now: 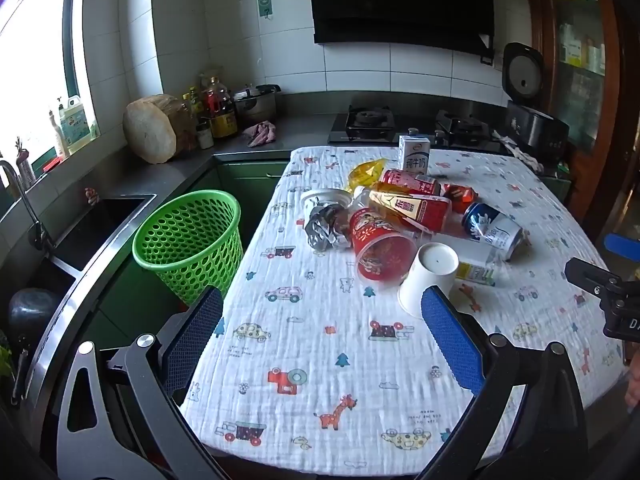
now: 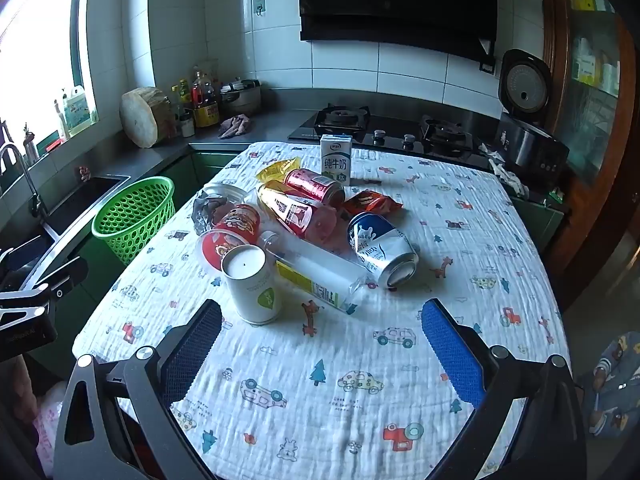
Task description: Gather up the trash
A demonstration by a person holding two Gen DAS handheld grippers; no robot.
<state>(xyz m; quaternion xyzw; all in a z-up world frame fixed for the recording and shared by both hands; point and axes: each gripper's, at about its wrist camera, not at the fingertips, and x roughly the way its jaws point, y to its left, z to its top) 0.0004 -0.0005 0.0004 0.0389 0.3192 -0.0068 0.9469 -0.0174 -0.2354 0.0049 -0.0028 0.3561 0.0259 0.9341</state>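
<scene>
"纯牛奶" on milk carton (image 2: 335, 159)

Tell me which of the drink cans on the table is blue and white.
The blue-and-white can lying on its side right of the pile; the other can is red.

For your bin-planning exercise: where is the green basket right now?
The green basket stands off the table's left edge in both views, between it and the sink.

Patterned tablecloth (image 1: 320, 360), bearing: white paper cup (image 1: 430, 276), upended, nearest; red cup (image 1: 380, 248) on its side; blue-white can (image 1: 494, 230); milk carton (image 1: 414, 154) upright, farthest. Green basket (image 1: 190, 240) left of cloth.
</scene>
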